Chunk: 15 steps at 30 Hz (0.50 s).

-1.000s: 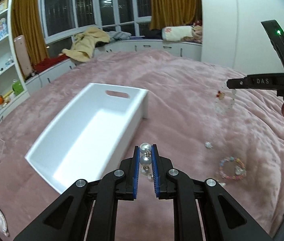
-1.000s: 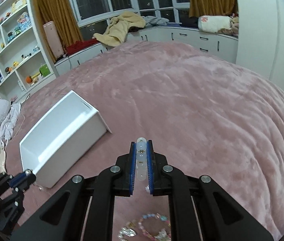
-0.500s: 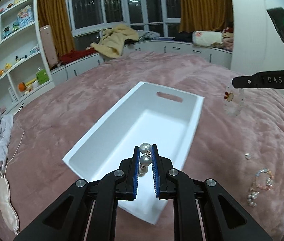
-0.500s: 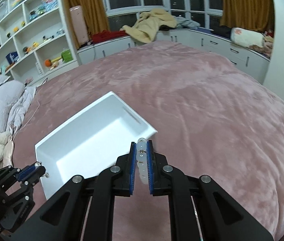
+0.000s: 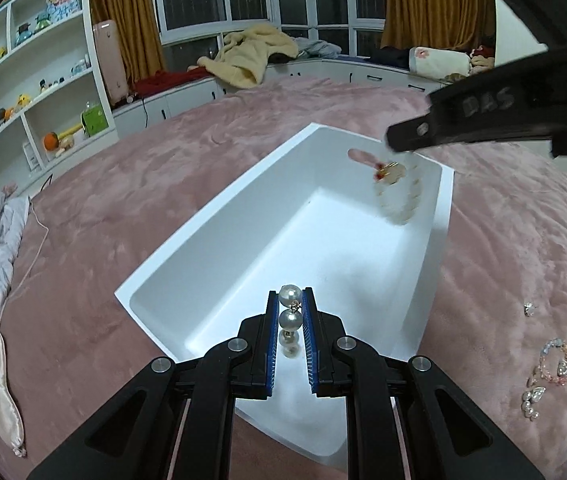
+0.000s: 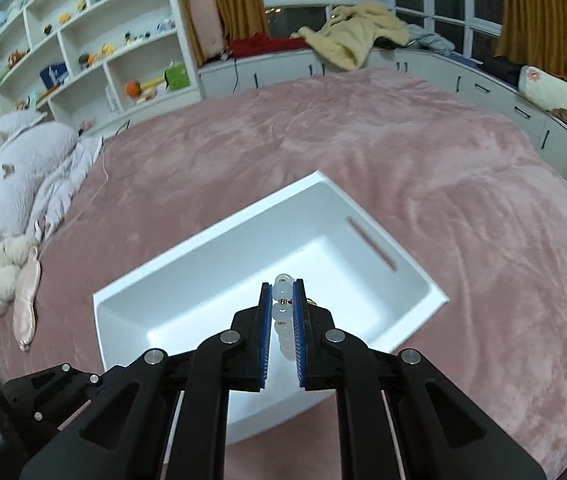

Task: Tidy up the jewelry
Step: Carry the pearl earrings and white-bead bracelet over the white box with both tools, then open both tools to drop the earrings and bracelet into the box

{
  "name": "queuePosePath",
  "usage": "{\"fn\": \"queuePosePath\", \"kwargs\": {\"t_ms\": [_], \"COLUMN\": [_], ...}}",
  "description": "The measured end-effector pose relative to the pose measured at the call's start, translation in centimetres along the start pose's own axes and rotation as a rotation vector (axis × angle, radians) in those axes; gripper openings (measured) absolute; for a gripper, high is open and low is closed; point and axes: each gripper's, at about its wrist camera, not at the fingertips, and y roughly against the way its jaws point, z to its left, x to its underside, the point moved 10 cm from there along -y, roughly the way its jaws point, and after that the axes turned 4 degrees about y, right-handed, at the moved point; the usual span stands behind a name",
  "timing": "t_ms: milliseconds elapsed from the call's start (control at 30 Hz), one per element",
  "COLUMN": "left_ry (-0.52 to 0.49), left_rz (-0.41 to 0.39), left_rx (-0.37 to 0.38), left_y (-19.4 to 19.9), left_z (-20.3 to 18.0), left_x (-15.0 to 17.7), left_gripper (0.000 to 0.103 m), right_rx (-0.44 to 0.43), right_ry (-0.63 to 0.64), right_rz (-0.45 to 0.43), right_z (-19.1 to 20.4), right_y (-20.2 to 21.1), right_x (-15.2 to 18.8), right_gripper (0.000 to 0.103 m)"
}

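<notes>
A white rectangular bin (image 5: 439, 216) (image 6: 115, 296) lies on the pink bed cover. My left gripper (image 5: 290, 300) is shut on a pearl earring (image 5: 289, 319) and holds it above the bin's near end. My right gripper (image 6: 283, 286) is shut on a white bead bracelet (image 6: 282, 312) above the bin; in the left wrist view the bracelet (image 5: 397, 196) hangs blurred from it over the far end, with a small gold and red charm. A pastel bead bracelet (image 5: 555, 362) and small crystal pieces (image 5: 531, 398) lie on the cover right of the bin.
A small sparkling stud (image 5: 528, 309) lies on the cover to the right. Grey pillows and plush toys (image 6: 7, 168) sit at the bed's left edge. White shelves (image 6: 83, 40) and a window bench with clothes (image 6: 351, 32) stand beyond the bed.
Both grippers have moved from beside the bin to above its inside, each still holding its jewelry. The right gripper's bracelet now hangs over the bin's far end.
</notes>
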Motion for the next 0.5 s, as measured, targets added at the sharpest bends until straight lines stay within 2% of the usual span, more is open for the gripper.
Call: {"fn": "queuePosePath", "kwargs": {"t_ms": [167, 500], "left_ry": [0.019, 0.038], "left_rz": [0.018, 0.045], "left_rx": [-0.004, 0.013], "left_y": [-1.0, -2.9], "left_z": [0.9, 1.0], "left_x": [0.7, 2.1], "left_gripper": [0.016, 0.016], "right_rx": [-0.018, -0.019], "right_ry": [-0.010, 0.017], "right_rz": [0.052, 0.114], "right_z": [0.1, 0.7], "right_y": [-2.8, -5.8], "right_x": [1.5, 3.2], "right_gripper": [0.011, 0.011]}}
